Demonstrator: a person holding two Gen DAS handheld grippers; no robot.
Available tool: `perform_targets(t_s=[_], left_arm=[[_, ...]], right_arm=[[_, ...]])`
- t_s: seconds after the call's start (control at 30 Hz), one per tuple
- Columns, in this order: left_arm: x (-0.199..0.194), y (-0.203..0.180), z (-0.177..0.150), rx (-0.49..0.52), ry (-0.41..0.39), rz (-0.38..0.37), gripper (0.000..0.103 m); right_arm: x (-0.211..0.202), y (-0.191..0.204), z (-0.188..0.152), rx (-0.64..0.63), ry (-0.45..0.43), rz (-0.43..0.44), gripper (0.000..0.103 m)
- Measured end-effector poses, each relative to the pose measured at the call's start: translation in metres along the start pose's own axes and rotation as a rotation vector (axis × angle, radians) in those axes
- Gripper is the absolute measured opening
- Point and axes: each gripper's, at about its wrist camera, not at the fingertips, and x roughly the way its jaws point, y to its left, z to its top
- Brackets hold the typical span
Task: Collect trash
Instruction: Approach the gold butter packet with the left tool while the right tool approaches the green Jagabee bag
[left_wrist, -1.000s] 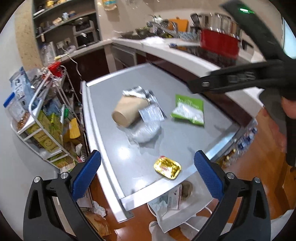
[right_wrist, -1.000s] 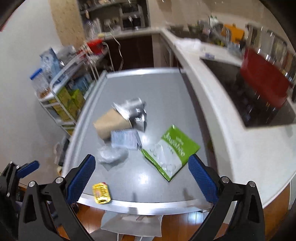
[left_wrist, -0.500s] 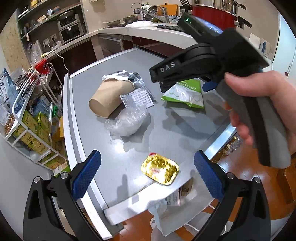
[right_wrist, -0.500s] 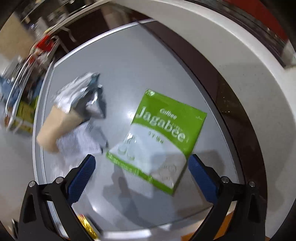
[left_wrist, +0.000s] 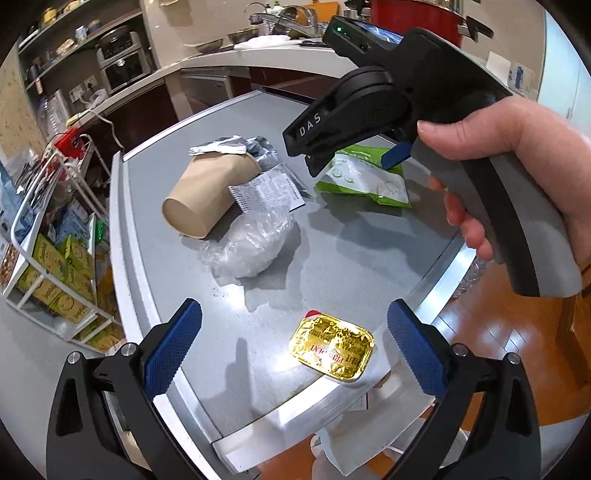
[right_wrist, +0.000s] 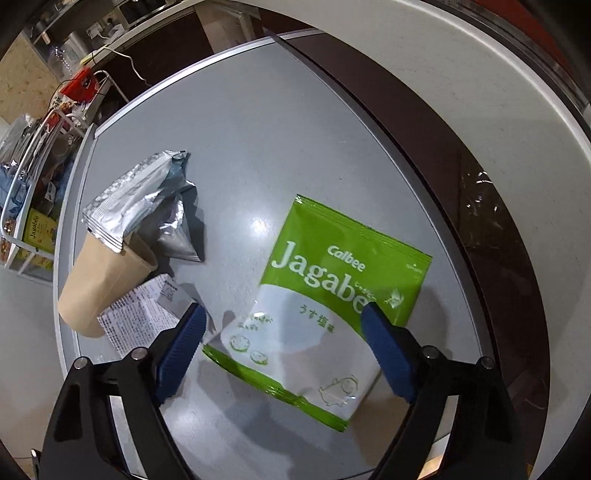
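Note:
Trash lies on a grey table (left_wrist: 369, 254). A green Jagabee snack bag (right_wrist: 325, 306) lies flat, and my right gripper (right_wrist: 282, 341) is open with its jaws on either side of the bag's lower half. The bag (left_wrist: 364, 179) also shows in the left wrist view under the right gripper's body. A brown paper cup (left_wrist: 207, 195) lies on its side beside a silver foil bag (right_wrist: 136, 199), a printed wrapper (left_wrist: 266, 190) and a crumpled clear plastic bag (left_wrist: 247, 243). My left gripper (left_wrist: 293, 345) is open above a gold foil tray (left_wrist: 332, 349) near the table's front edge.
A wire rack (left_wrist: 48, 229) with boxes stands left of the table. A white counter (right_wrist: 461, 96) runs along the right and back. A white bag (left_wrist: 354, 439) hangs below the table's front edge, over the wooden floor (left_wrist: 509, 325).
My right gripper has moved down and in over the green snack bag. My left gripper has moved closer to the gold foil tray.

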Motion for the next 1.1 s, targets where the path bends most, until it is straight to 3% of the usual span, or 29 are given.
perform_targets(t_s=[0.2,0.47,0.53,0.6,0.63,0.67,0.73,0.83,0.87,0.9,1.1], left_arm=[[0.005,-0.011,-0.001,0.081,0.007,-0.044,0.101],[0.015,-0.014,-0.011,0.124,0.059,-0.038,0.1],[0.019,-0.012,-0.015,0.121,0.08,-0.053,0.088],[0.019,-0.008,-0.015,0.093,0.081,-0.09,0.08],[0.019,-0.007,-0.014,0.087,0.083,-0.104,0.068],[0.02,-0.007,-0.013,0.085,0.087,-0.109,0.065],[0.022,-0.007,-0.011,0.091,0.09,-0.103,0.062],[0.022,-0.006,-0.012,0.102,0.088,-0.082,0.061],[0.023,-0.004,-0.012,0.104,0.086,-0.068,0.061],[0.024,-0.002,-0.012,0.101,0.088,-0.065,0.059],[0.028,0.014,-0.008,0.062,0.089,-0.054,0.057]], right_arm=[[0.001,-0.008,-0.004,0.027,0.004,-0.027,0.095],[0.005,-0.003,-0.002,0.007,0.006,-0.035,0.095],[0.006,0.0,0.003,0.007,0.0,-0.022,0.09],[0.002,0.0,0.004,-0.004,-0.013,0.007,0.073],[0.001,0.0,0.003,-0.012,-0.018,0.019,0.067],[0.0,0.0,0.005,-0.017,-0.017,0.043,0.058],[0.0,0.002,0.006,-0.017,-0.006,0.054,0.057],[-0.001,0.003,0.009,-0.02,0.01,0.035,0.066],[-0.002,0.003,0.008,-0.026,0.001,0.01,0.082],[-0.004,0.004,0.008,-0.039,-0.021,-0.022,0.088],[-0.001,0.007,0.002,-0.028,-0.007,-0.047,0.087]])
